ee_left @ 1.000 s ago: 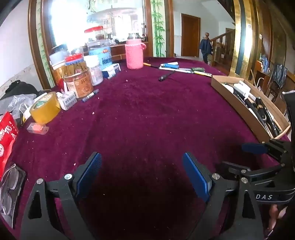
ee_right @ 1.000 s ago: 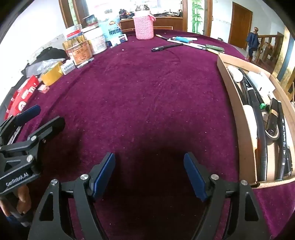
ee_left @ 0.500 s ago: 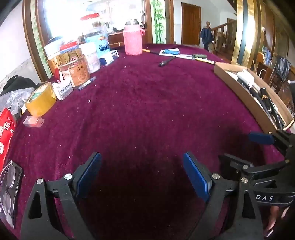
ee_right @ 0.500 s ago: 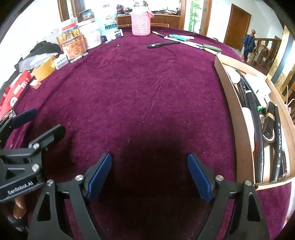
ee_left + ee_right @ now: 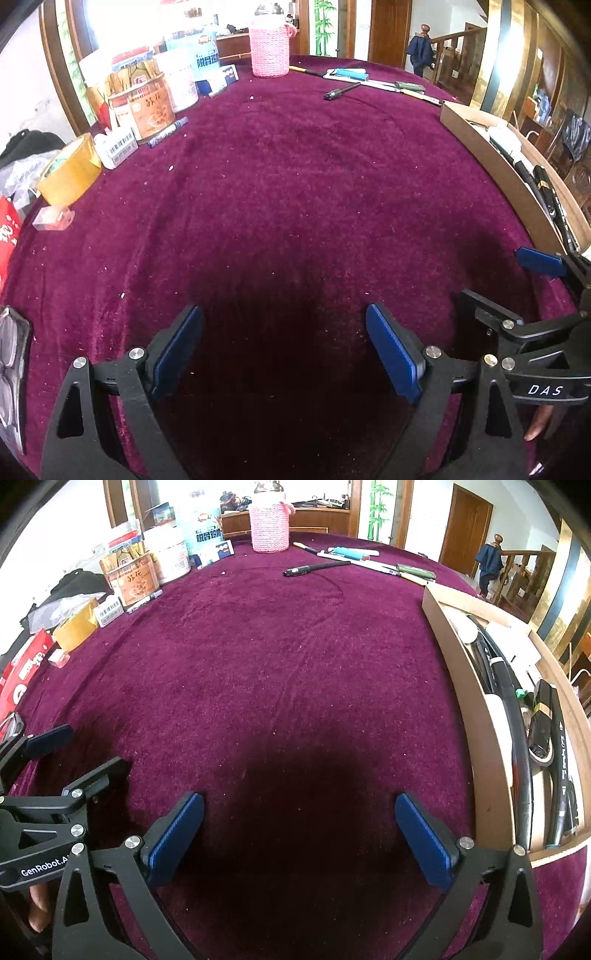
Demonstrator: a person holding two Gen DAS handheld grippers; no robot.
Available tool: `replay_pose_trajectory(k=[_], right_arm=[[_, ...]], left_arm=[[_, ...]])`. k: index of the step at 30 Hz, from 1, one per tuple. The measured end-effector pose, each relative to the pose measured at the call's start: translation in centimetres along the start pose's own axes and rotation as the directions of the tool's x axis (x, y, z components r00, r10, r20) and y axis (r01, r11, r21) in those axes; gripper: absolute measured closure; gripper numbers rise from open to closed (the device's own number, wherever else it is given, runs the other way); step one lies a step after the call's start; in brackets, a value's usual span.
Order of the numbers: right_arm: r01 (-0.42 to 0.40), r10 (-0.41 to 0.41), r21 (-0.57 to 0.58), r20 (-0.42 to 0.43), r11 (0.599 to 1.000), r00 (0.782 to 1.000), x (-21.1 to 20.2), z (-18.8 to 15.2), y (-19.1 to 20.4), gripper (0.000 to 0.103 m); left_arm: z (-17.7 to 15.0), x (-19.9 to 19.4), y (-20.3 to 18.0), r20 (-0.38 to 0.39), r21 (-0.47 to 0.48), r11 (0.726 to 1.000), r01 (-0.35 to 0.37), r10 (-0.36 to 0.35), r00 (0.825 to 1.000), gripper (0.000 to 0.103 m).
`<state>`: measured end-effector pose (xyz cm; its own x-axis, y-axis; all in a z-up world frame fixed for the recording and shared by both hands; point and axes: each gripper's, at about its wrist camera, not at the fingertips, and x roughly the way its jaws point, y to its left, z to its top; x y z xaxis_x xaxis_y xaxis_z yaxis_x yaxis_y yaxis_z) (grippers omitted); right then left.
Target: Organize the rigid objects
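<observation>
Left claw [image 5: 284, 350] is hanging spread, nothing between its blue pads, over bare maroon velvet bench [image 5: 295, 184]. Right claw [image 5: 299, 834] is opening, also gripping nothing. Black pen [image 5: 316, 568] is lying at far bench edge; open cardboard tray [image 5: 458, 672] of pens is sitting on the right.

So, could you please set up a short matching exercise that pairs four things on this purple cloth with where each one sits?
Things:
1. pink knitted bottle cover
2. roll of yellow-brown packing tape
3. black pen lying alone
4. shallow wooden tray of pens

Places:
A. right edge of the table
B. left edge, beside a small white barcoded box
C. far end, standing upright
D. on bare cloth, just nearer than the pink cover

Pairs: 1-C, 2-B, 3-D, 4-A
</observation>
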<state>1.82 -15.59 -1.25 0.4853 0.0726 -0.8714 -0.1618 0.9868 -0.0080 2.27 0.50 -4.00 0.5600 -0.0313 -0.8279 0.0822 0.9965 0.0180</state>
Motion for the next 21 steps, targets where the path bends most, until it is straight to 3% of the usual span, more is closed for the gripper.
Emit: replay_pose_trajectory(k=[11, 21], right_arm=[[-0.003, 0.003, 0.000, 0.000, 1.000, 1.000, 0.00, 0.00, -0.04, 0.001], [-0.003, 0.003, 0.000, 0.000, 1.000, 1.000, 0.02, -0.01, -0.08, 0.001]], left_arm=[[0.27, 0.35, 0.72, -0.026, -0.035, 0.999, 0.003, -0.004, 1.000, 0.000], [0.38, 0.42, 0.84, -0.026, -0.036, 0.999, 0.003, -0.004, 1.000, 0.000]])
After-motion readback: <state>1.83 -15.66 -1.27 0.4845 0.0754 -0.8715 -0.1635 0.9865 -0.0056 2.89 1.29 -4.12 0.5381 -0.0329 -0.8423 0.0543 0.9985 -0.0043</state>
